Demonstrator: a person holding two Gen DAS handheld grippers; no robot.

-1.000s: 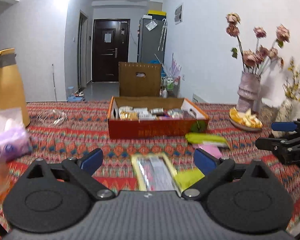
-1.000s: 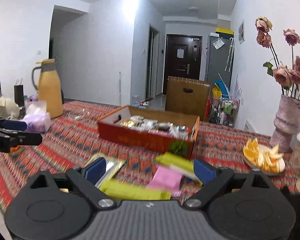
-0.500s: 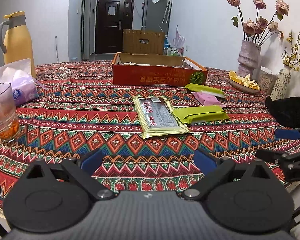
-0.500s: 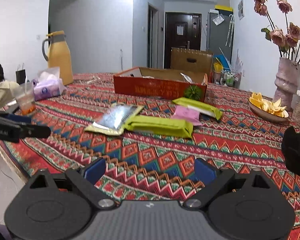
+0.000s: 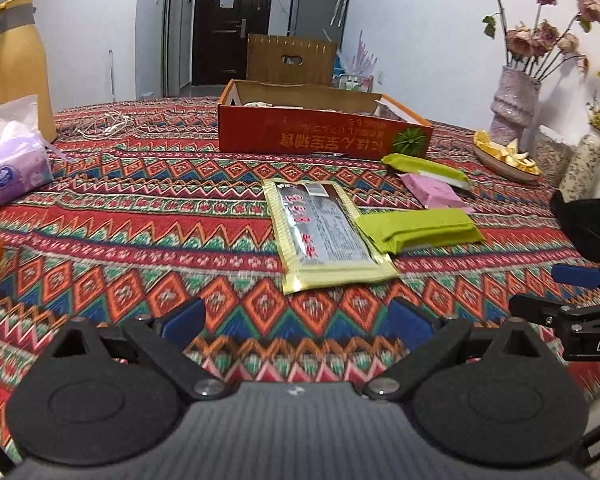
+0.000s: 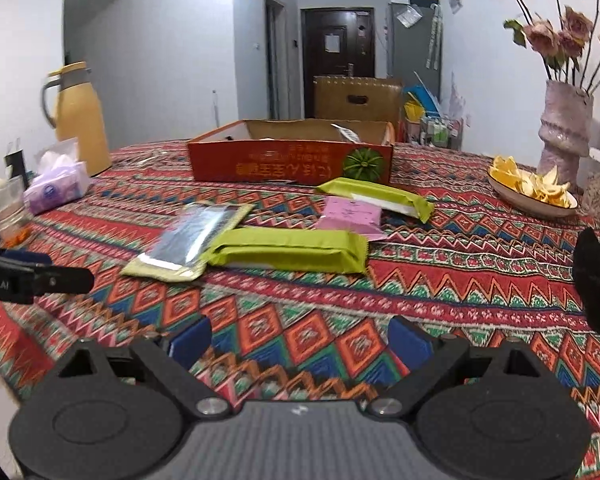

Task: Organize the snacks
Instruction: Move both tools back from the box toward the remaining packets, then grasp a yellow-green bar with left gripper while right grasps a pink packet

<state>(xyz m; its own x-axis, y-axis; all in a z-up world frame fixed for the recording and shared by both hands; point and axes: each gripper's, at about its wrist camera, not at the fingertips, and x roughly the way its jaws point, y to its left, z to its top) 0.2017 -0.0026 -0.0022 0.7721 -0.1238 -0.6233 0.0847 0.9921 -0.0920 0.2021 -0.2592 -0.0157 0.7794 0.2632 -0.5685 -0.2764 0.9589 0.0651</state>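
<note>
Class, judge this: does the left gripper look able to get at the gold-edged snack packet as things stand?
Probably yes. The left gripper is open with only bare tablecloth between it and the gold-edged snack packet; a green packet overlaps only its right edge.

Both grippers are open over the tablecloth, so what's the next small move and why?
Probably ease the left gripper forward to the gold-edged snack packet. It is the loose snack nearest its open, empty jaws, lying flat outside the orange box, and it partly overlaps the green packet beside it.
</note>
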